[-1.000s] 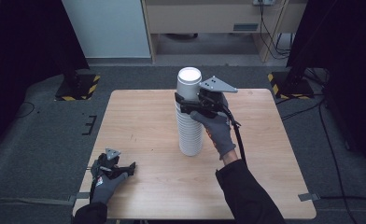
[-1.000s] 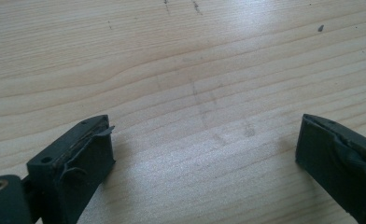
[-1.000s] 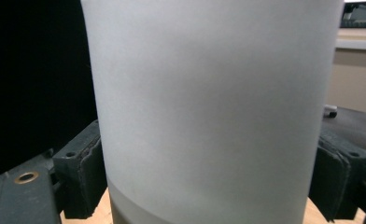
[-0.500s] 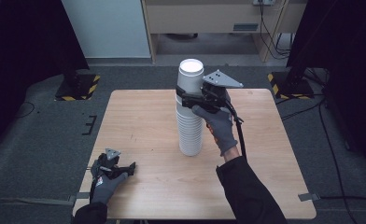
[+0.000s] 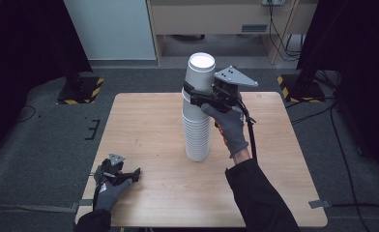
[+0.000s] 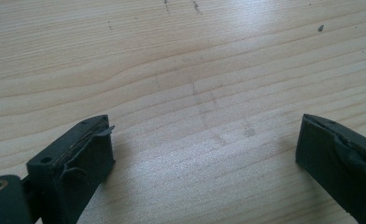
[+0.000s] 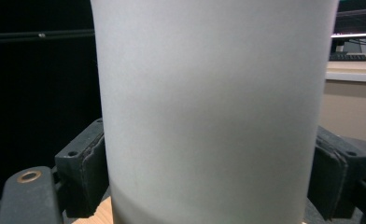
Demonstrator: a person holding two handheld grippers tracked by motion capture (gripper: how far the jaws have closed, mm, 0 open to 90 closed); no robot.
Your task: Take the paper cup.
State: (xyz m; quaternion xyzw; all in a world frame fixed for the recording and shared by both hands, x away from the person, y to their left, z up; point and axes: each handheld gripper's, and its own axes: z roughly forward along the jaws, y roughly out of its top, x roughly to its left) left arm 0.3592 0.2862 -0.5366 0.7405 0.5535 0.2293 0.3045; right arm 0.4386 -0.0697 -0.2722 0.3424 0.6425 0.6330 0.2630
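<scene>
A tall stack of white paper cups (image 5: 197,130) stands upside down near the middle of a light wooden table (image 5: 149,125), a little toward the far side. The cups are plain matte white, nested closely so their rims form thin ridges down the lower half. The top cup (image 5: 200,72) sits raised above the rest, its round flat base facing up.

The right gripper (image 5: 197,94) reaches in from the right, held by a gloved hand (image 5: 228,128), and its two black jaws clamp the top cup on either side. In the right gripper view the cup (image 7: 214,107) spans the frame between the jaw pads (image 7: 85,172), which press against its wall; its top and bottom are cut off, and whether it has fully left the stack cannot be told there.

The left gripper (image 5: 129,175) rests at the near left corner of the table in another gloved hand (image 5: 108,191), well apart from the stack. In the left gripper view its jaws stand wide apart over bare wood (image 6: 195,93), holding nothing.

The gripper's body and the hand hide part of the stack's right side in the high view.
</scene>
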